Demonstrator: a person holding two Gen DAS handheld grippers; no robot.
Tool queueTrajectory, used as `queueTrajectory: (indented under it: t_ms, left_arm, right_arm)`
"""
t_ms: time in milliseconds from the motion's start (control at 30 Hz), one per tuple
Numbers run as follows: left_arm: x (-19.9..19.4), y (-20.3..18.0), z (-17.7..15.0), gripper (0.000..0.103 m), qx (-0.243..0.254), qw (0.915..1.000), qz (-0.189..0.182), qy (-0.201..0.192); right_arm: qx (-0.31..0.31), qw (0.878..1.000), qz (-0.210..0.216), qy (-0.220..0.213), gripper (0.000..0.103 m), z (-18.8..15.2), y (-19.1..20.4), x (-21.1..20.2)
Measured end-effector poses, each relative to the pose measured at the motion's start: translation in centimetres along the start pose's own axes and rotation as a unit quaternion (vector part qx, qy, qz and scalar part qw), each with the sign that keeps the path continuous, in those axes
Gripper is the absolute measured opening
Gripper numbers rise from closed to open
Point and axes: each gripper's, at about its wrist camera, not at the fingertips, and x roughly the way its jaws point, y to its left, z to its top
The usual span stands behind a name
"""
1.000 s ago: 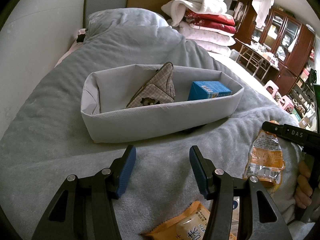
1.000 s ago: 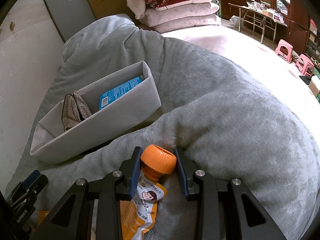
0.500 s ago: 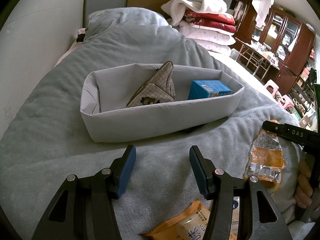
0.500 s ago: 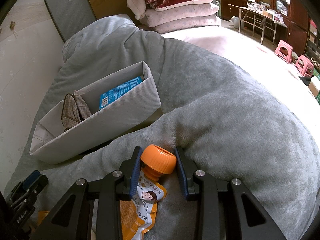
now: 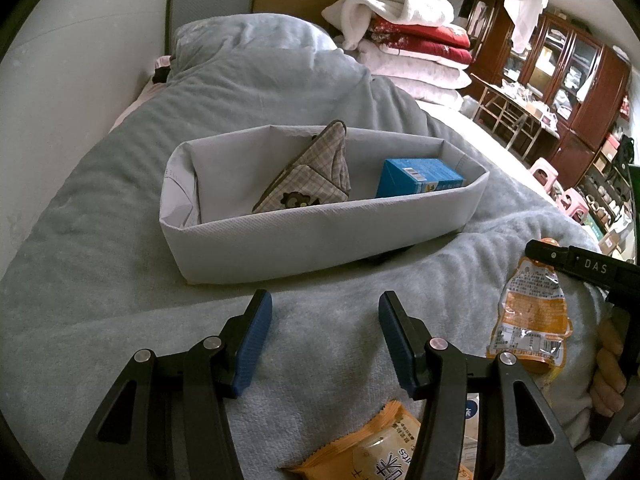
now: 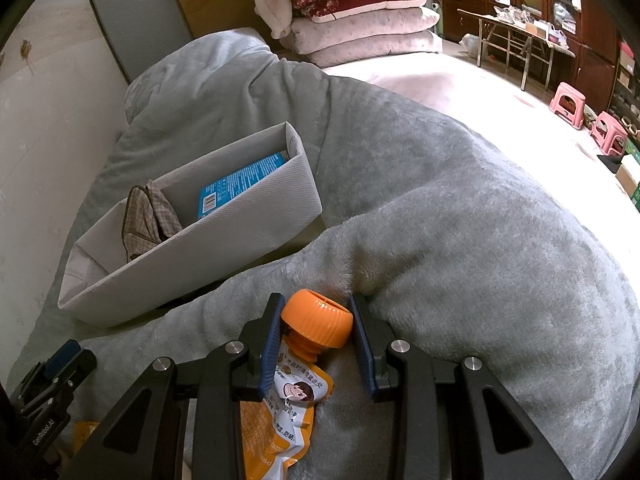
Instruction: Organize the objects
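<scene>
A grey fabric bin [image 5: 320,240] sits on a grey blanket and holds a plaid pouch [image 5: 312,178] and a blue box [image 5: 416,178]. It also shows in the right wrist view [image 6: 224,248]. My right gripper [image 6: 316,320] is shut on the orange cap [image 6: 318,318] of an orange spout pouch [image 6: 280,412], which shows in the left wrist view [image 5: 532,312] held just above the blanket. My left gripper [image 5: 324,320] is open and empty, in front of the bin. An orange snack packet [image 5: 376,452] lies under it.
The grey blanket [image 6: 460,220] bulges to the right of the bin. Folded quilts [image 6: 352,12] are stacked at the back. A white wall [image 5: 60,80] runs along the left. Pink stools [image 6: 568,104] and a wooden cabinet [image 5: 580,88] stand beyond the bed.
</scene>
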Motion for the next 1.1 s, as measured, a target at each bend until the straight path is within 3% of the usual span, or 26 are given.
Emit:
queueTrajectory:
  t_ms: [1100]
  left_arm:
    - [0.34, 0.15, 0.08, 0.055, 0.004, 1.0, -0.001, 0.007]
  right_arm:
    - [-0.013, 1.0, -0.004, 0.001, 0.032, 0.21, -0.7, 0.11]
